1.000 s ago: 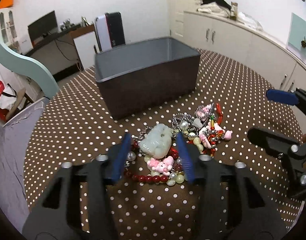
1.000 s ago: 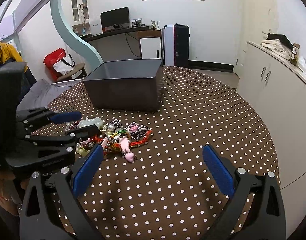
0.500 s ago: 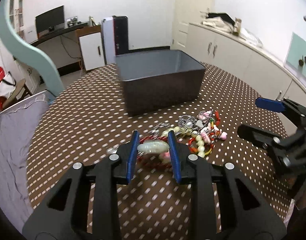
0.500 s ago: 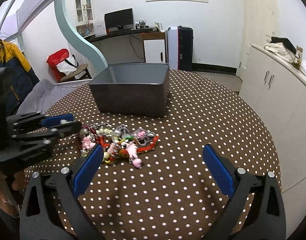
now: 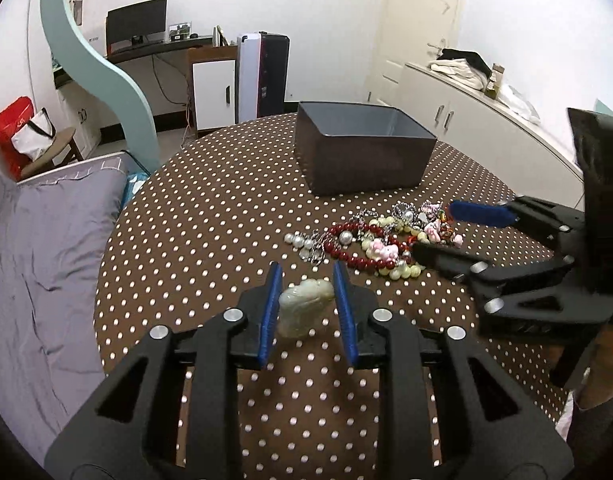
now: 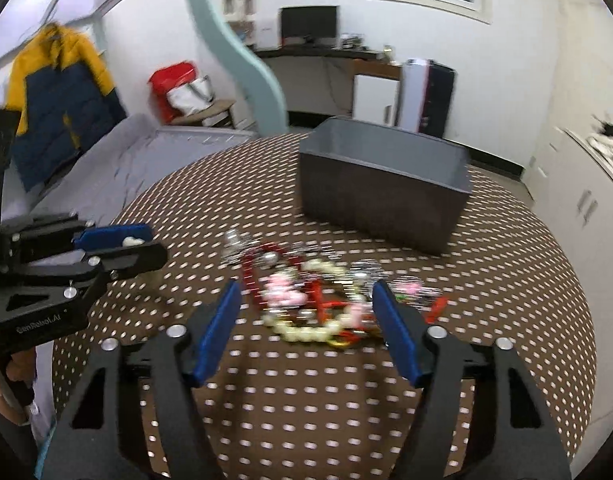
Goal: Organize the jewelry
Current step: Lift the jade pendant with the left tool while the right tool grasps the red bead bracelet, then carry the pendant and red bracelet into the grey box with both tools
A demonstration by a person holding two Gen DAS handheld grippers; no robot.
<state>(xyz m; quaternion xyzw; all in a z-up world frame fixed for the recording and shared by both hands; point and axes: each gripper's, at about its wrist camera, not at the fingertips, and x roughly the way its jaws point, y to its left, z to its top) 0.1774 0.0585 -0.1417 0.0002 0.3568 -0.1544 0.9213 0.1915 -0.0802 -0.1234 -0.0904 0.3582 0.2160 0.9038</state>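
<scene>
A: What is the biggest thing here?

B: A round table (image 5: pixel 210 208) under a brown cloth with white dots. On its far side stands a dark box (image 5: pixel 364 148), open at the top; no jewelry shows in the part of its inside that can be seen.

A: And the jewelry?

B: Most of it lies in a heap (image 5: pixel 370 240) on the cloth in front of the box: red beads, pale beads, silver chain, small pink charms. In the right wrist view the heap (image 6: pixel 318 300) is blurred.

A: What is the left gripper (image 5: pixel 306 300) doing?

B: Its jaws are closing with a pale green pendant (image 5: pixel 304 306) between them. The left pad touches the stone. Beside the right pad a narrow gap shows, so I cannot tell whether both press on it. The pendant sits apart from the heap, nearer the camera.

A: The right gripper (image 6: pixel 308 330)?

B: Its fingers are spread but closing. They hang over the near edge of the heap, one on each side of it, and the pads press on nothing that I can see.
</scene>
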